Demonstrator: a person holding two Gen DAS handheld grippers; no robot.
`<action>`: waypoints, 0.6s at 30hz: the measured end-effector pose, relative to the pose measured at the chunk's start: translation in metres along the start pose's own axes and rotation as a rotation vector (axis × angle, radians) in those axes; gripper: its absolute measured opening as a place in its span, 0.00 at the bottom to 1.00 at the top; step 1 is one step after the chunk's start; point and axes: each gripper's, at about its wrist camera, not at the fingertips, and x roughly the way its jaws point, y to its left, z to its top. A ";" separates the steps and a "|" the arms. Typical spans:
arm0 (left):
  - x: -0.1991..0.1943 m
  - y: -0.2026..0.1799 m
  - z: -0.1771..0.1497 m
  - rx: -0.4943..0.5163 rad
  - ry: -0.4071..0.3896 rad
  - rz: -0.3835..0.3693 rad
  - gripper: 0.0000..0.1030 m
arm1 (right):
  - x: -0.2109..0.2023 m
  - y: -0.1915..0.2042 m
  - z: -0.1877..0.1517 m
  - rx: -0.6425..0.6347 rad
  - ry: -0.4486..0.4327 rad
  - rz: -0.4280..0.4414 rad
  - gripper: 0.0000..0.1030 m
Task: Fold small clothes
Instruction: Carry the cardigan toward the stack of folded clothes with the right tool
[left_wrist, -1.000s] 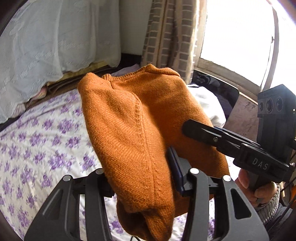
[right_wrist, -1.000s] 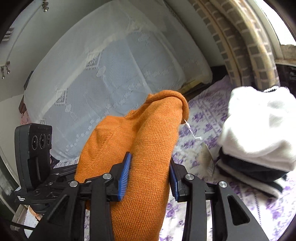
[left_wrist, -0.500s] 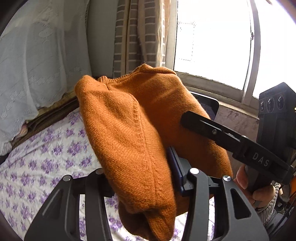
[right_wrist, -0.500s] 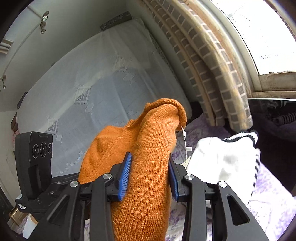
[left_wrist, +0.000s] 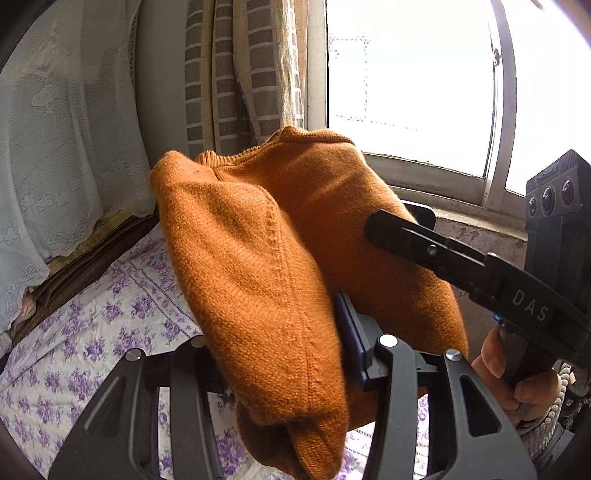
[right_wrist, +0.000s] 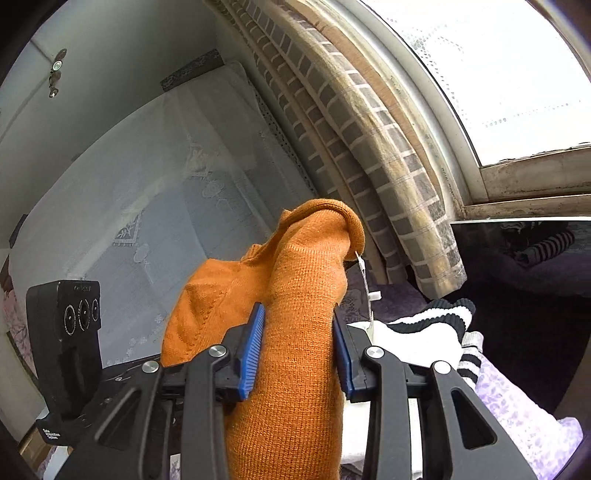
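Fingers (right_wrist: 255, 350) clamping orange sweater (right_wrist: 295, 369), both grippers

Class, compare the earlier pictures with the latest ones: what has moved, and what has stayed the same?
Both claws carried the orange sweater up and toward the window; the floral sheet drops lower. The white garment slid lower. Both grips stayed on.

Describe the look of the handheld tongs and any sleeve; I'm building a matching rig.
Both tongs are matte black with blue ribbed pads and silver screws. The right one is lettered "DAS" and carries a black three-lens box. The right hand wears a knitted cuff.
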 end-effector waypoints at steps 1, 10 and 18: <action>0.006 0.000 0.001 0.001 0.004 0.002 0.45 | 0.003 -0.007 0.001 0.013 0.000 -0.008 0.34; 0.110 0.022 -0.023 -0.039 0.160 0.058 0.46 | 0.039 -0.046 -0.017 0.028 0.041 -0.066 0.18; 0.121 0.039 -0.032 -0.098 0.123 -0.015 0.49 | 0.053 -0.080 -0.026 0.095 0.057 -0.188 0.59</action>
